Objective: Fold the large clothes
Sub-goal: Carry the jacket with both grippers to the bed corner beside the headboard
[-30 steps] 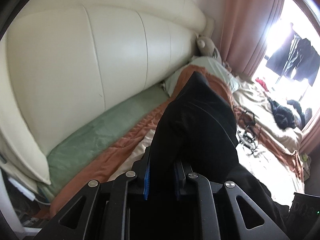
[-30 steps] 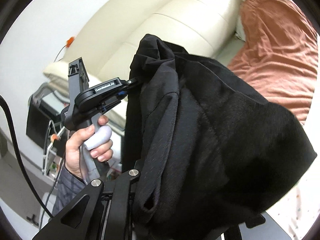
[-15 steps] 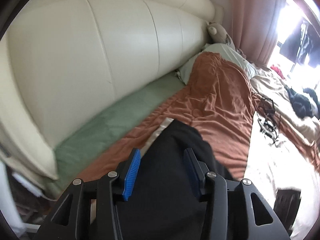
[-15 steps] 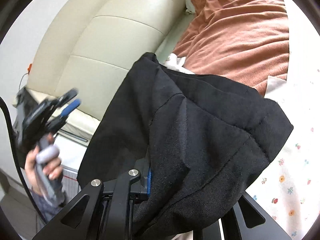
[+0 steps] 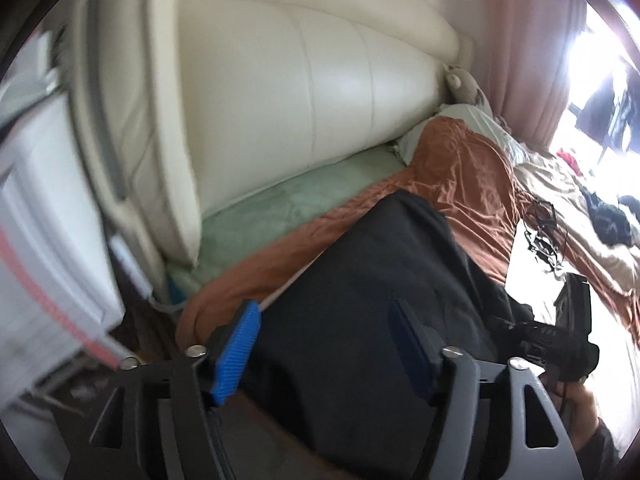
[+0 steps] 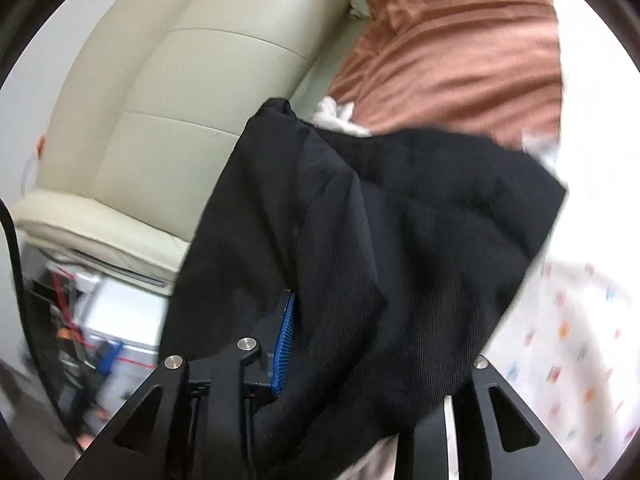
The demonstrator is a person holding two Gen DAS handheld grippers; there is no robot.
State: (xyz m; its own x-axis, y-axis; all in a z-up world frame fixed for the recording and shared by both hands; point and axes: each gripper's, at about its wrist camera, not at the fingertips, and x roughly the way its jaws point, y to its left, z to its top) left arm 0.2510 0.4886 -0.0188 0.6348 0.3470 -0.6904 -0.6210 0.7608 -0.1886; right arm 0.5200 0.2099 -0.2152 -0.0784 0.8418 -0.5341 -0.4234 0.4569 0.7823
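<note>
Lying on one rust blanket [image 5: 460, 168], one black garment [image 5: 380, 300] sits between both opening tools (neither pinching): left tool [image 5: 324, 354], right tool [image 6: 372, 344].

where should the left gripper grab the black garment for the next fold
Take the black garment at its far rounded edge, coming over the top from the near side: that edge lies free on the orange blanket, while the left gripper is opening above flat, ungrippable cloth.

A bed [image 5: 600, 320] carries a rust blanket [image 5: 460, 168] and black garment [image 5: 380, 280].
</note>
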